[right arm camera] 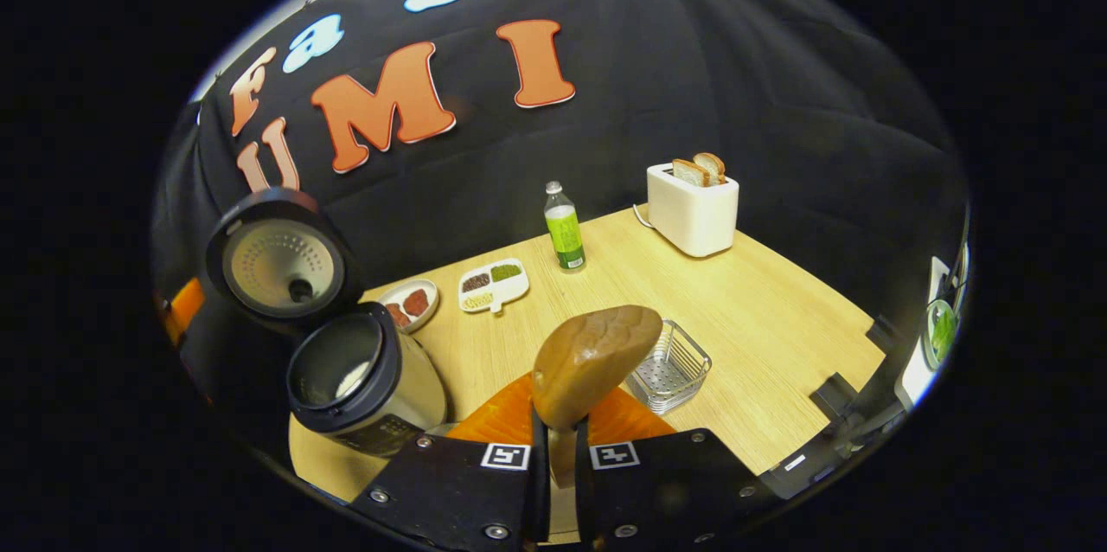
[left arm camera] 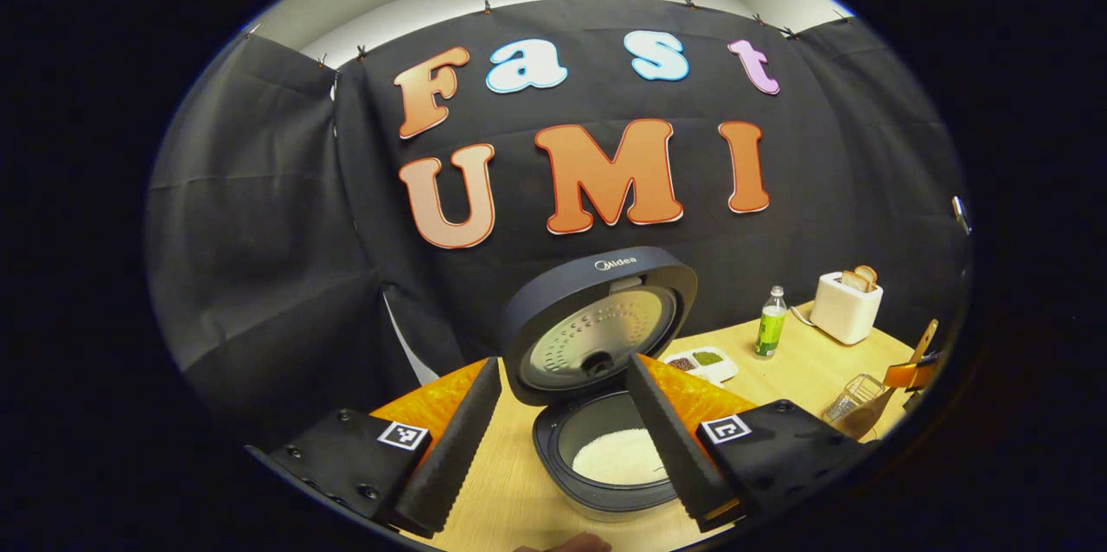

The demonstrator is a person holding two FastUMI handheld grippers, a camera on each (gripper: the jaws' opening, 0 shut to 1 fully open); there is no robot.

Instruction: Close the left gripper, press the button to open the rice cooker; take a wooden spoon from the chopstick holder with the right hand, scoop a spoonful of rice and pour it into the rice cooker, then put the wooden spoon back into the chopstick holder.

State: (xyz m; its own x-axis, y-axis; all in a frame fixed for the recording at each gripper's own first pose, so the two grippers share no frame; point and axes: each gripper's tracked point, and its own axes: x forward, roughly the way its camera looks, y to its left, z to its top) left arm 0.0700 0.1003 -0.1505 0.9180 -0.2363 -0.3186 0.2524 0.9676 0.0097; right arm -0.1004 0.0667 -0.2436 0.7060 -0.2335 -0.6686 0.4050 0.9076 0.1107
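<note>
The dark grey rice cooker (left arm camera: 605,457) stands on the pale wooden bench (right arm camera: 761,318) with its round lid (left arm camera: 598,320) tipped fully up, so the button press is judged done. White rice (left arm camera: 618,455) lies in the bottom of its inner pot, which suggests that the spoonful has already been poured, though the pictures cannot say how much was there to begin with.

The left hand-held gripper (left arm camera: 562,439) hangs just in front of the cooker with its ribbed black fingers (left arm camera: 454,448) spread wide, holding nothing.

The right hand-held gripper (right arm camera: 558,457) is to the right of the cooker, its two fingers pinched narrow on the handle of the brown wooden spoon (right arm camera: 592,362). The spoon's bowl stands up above the fingers; whether any rice clings to it cannot be told from its back.

Just beyond the spoon, farther right of the cooker, sits a small wire-mesh basket (right arm camera: 683,366), which appears to be the chopstick holder. It looks empty.

What is left, as judged from this, is the last step: lowering the spoon into that basket and letting go.

Behind the cooker lie small white dishes of grains (right arm camera: 493,284), a green-labelled bottle (right arm camera: 564,232) and a white toaster with bread slices (right arm camera: 692,206).
</note>
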